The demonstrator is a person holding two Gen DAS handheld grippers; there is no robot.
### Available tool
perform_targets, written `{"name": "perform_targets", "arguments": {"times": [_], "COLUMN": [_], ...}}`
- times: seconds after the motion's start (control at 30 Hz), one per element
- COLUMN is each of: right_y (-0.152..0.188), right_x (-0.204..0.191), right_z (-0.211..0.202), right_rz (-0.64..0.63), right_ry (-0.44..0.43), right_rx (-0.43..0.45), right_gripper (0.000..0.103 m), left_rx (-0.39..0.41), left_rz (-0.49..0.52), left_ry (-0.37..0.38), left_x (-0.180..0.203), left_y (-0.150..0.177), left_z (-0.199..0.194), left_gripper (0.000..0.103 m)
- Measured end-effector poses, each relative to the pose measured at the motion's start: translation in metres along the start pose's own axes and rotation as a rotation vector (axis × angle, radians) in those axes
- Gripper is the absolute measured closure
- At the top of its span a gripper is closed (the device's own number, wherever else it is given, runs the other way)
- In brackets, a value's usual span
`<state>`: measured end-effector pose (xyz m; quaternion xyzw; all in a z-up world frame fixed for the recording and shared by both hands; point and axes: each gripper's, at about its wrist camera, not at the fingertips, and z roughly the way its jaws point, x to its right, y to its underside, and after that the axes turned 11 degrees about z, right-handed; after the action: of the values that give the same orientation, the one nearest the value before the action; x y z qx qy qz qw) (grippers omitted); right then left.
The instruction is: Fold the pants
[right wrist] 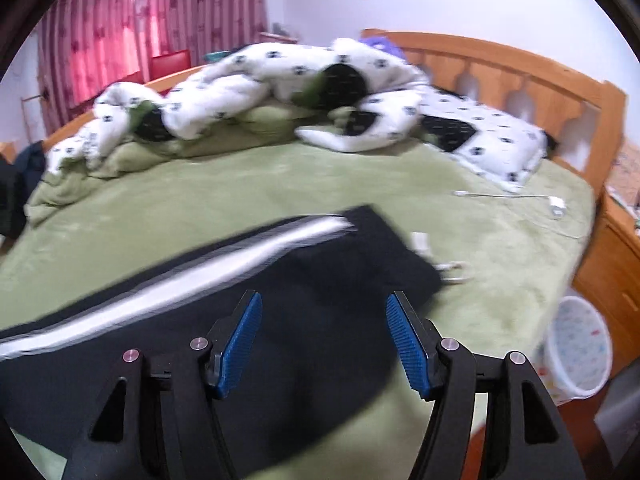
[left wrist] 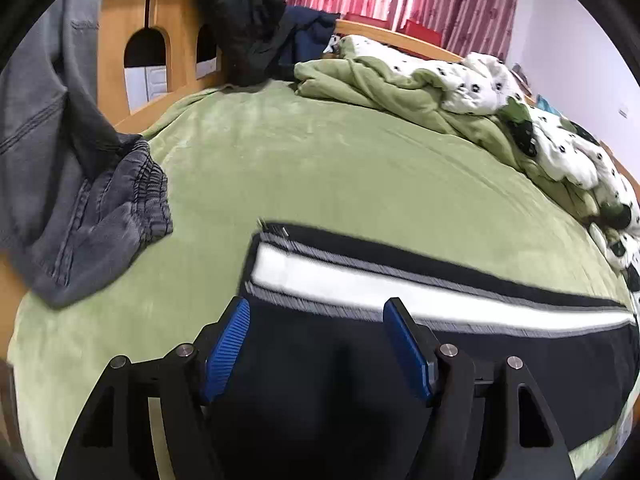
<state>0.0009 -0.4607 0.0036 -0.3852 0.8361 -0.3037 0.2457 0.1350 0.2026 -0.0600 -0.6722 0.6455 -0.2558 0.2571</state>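
Note:
Black pants (left wrist: 320,360) with a white and grey side stripe lie flat on the green bed cover (left wrist: 320,160). My left gripper (left wrist: 316,320) is open, its blue pads apart above the pants' left end. In the right wrist view the same pants (right wrist: 320,264) stretch from lower left to their end at the right. My right gripper (right wrist: 324,316) is open and empty above that end. The right wrist view is blurred.
Grey jeans (left wrist: 80,184) hang at the bed's left edge. A rumpled green and white spotted quilt (right wrist: 256,92) lies along the far side. A white charger and cable (right wrist: 556,204) lie near the pillow (right wrist: 488,140). A white bin (right wrist: 580,348) stands beside the bed. A wooden headboard (right wrist: 520,76) stands at the right.

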Motion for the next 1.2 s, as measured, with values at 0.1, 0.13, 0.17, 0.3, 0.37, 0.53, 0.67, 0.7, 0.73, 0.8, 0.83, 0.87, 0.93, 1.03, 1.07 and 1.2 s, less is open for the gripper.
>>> {"name": "perform_targets", "arguments": {"times": [0.1, 0.13, 0.17, 0.3, 0.37, 0.53, 0.67, 0.7, 0.73, 0.8, 0.83, 0.87, 0.93, 1.03, 1.07, 1.2], "right_y": [0.006, 0.008, 0.012, 0.027, 0.038, 0.067, 0.078, 0.08, 0.082, 0.084, 0.086, 0.089, 0.093, 0.099, 0.101, 0.104], "right_x": [-0.055, -0.075, -0.095, -0.166, -0.193, -0.219, -0.214, -0.213, -0.213, -0.217, -0.22, -0.223, -0.229, -0.237, -0.24, -0.244], "right_z": [0.0, 0.0, 0.0, 0.006, 0.013, 0.02, 0.03, 0.03, 0.031, 0.035, 0.036, 0.036, 0.035, 0.031, 0.029, 0.021], "right_rz": [-0.005, -0.006, -0.006, -0.018, -0.037, -0.124, -0.119, -0.12, -0.128, -0.145, -0.158, -0.173, -0.203, -0.252, -0.27, -0.308], "right_ry": [-0.072, -0.095, -0.125, -0.239, -0.262, -0.223, -0.227, -0.229, -0.222, -0.211, -0.211, -0.212, -0.21, -0.212, -0.207, -0.213], "right_rx": [-0.029, -0.041, -0.056, -0.141, -0.186, -0.235, -0.292, -0.288, -0.29, -0.302, -0.309, -0.314, -0.314, -0.309, -0.304, -0.28], "right_gripper": [0.04, 0.04, 0.04, 0.04, 0.04, 0.04, 0.04, 0.04, 0.04, 0.04, 0.04, 0.04, 0.04, 0.04, 0.04, 0.04], "left_rx": [-0.025, -0.041, -0.059, -0.102, -0.082, -0.089, -0.118, -0.106, -0.091, -0.058, -0.048, -0.044, -0.042, -0.047, -0.051, -0.086], "left_rz": [0.001, 0.01, 0.022, 0.029, 0.007, 0.022, 0.026, 0.011, -0.006, -0.025, -0.028, -0.02, -0.004, -0.045, -0.07, -0.113], "left_ry": [0.007, 0.012, 0.027, -0.012, 0.021, 0.018, 0.059, 0.098, 0.133, 0.166, 0.183, 0.206, 0.213, 0.259, 0.299, 0.344], "left_x": [-0.014, -0.015, -0.015, -0.016, -0.027, -0.03, -0.03, -0.032, -0.034, -0.036, -0.035, -0.033, -0.03, -0.032, -0.032, -0.023], "left_y": [-0.018, -0.022, -0.025, -0.029, -0.033, -0.031, -0.026, -0.023, -0.02, -0.009, -0.002, 0.007, 0.024, 0.051, 0.065, 0.106], "left_z": [0.029, 0.038, 0.051, 0.077, 0.077, 0.086, 0.072, 0.064, 0.055, 0.032, 0.022, 0.01, -0.01, -0.035, -0.045, -0.055], "left_gripper": [0.042, 0.045, 0.054, 0.083, 0.083, 0.081, 0.064, 0.057, 0.053, 0.046, 0.046, 0.046, 0.046, 0.046, 0.046, 0.046]}}
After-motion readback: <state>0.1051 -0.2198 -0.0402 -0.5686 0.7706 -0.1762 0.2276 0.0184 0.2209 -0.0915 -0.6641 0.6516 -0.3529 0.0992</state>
